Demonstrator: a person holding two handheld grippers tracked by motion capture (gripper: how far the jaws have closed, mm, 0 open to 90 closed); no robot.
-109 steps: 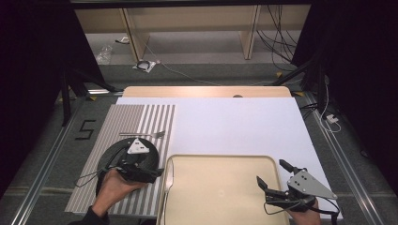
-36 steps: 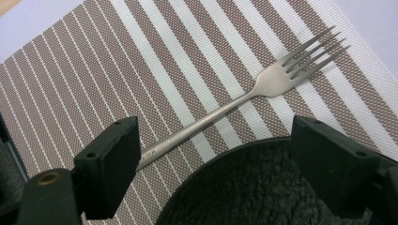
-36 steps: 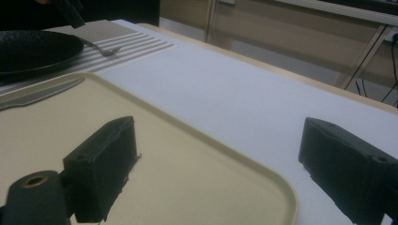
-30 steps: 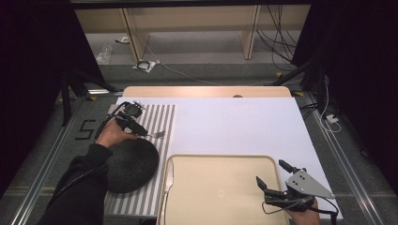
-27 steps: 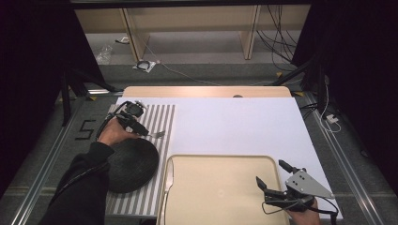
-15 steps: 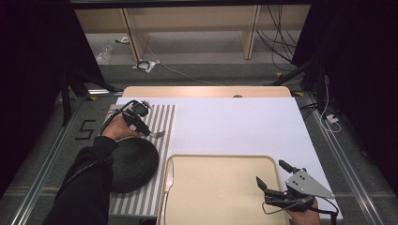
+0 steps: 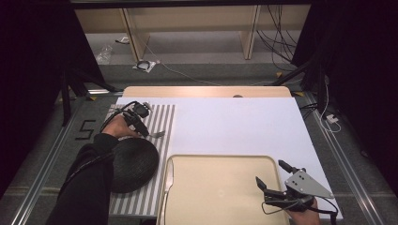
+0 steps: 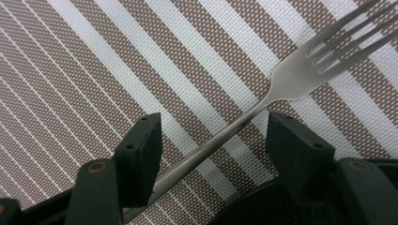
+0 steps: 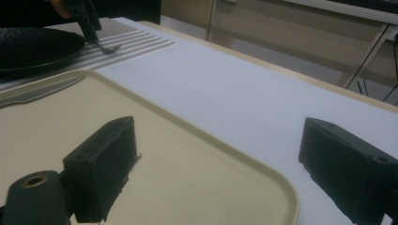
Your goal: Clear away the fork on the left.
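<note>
1. In the high view, the left gripper is seen at the far left of the table, held over the striped placemat by the left hand. Its tips are lowered onto the handle end of a fork, which lies on the placemat just beyond the black plate. The right gripper is held at the near right corner, over the edge of the beige tray, with its jaws spread and nothing between them. A knife is laid along the tray's left rim.

2. In the left gripper view, the fork is shown lying flat on the striped placemat, tines pointing to the upper right. Its thin handle is straddled by the two black jaws, which have just been closing; a gap is left on each side, so the handle is not yet pinched. The rim of the black plate is seen low between the jaws.

3. In the right gripper view, the jaws are set wide apart above the beige tray and the white table cover, and nothing is held. Farther off, the left gripper is seen standing on the fork beside the black plate, and the knife rests on the tray's rim.
</note>
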